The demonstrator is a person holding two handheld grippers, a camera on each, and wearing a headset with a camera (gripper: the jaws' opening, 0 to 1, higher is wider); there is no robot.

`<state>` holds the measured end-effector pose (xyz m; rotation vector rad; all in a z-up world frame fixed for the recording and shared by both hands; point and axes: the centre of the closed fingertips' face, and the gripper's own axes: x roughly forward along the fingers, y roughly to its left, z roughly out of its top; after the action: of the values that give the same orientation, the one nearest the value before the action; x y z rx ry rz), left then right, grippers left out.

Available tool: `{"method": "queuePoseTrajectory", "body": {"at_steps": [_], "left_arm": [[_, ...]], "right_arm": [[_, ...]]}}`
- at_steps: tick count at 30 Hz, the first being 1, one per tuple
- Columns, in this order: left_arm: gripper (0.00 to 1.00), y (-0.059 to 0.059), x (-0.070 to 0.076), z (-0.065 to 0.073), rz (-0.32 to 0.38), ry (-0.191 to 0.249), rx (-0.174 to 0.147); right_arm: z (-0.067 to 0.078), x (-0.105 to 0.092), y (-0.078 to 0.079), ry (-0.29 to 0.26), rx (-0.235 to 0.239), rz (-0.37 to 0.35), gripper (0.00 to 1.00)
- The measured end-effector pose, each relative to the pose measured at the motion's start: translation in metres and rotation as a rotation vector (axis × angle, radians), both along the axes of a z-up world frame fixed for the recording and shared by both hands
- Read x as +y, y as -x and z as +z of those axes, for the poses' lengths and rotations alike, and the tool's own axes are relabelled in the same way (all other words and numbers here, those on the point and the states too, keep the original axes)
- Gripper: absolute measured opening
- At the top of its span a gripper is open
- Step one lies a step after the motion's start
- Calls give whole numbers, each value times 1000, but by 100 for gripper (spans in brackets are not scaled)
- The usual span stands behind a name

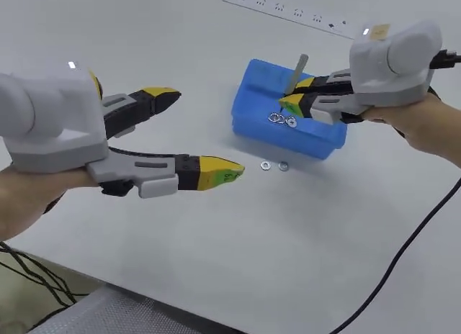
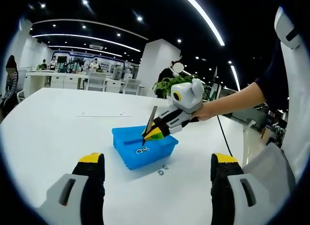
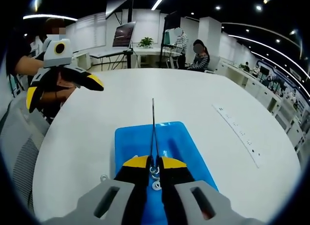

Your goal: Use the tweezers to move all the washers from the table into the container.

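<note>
Tweezers (image 1: 299, 71) sit clamped in our right gripper (image 1: 292, 104) above the blue container (image 1: 256, 96); two washers (image 1: 266, 165) lie at its six o'clock; our left gripper (image 1: 209, 132) gapes wide.

Left gripper (image 2: 157, 161): two yellow-tipped jaws, spread wide above the white table (image 2: 58, 123).
Blue container (image 2: 127, 159): open tray, mid-table, with washers (image 2: 142, 151) inside.
Loose washers (image 2: 163, 169): two, on the table just beside the container's near wall.
Right gripper (image 2: 154, 134): over the container, clamped on the tweezers (image 2: 152, 114), whose tips point down into it.
</note>
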<state>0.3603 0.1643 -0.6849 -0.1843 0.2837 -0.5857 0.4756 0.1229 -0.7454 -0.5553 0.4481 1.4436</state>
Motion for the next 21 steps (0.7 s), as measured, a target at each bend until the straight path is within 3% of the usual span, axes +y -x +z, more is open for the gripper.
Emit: {"method": "queuePoseTrajectory", "body": {"at_steps": [7, 10, 14, 16, 21], "left_arm": [[92, -18, -10, 12, -17, 56, -22], [90, -28, -15, 20, -41, 44, -38], [89, -44, -19, 22, -66, -23, -46], [86, -52, -23, 24, -87, -36, -51], [67, -66, -38, 35, -147, -56, -98]], "right_arm": [[12, 0, 11, -15, -3, 24, 8], [14, -1, 13, -15, -11, 31, 8], [15, -4, 16, -11, -16, 34, 8], [14, -5, 17, -4, -18, 34, 8], [16, -6, 21, 4, -35, 43, 8]]}}
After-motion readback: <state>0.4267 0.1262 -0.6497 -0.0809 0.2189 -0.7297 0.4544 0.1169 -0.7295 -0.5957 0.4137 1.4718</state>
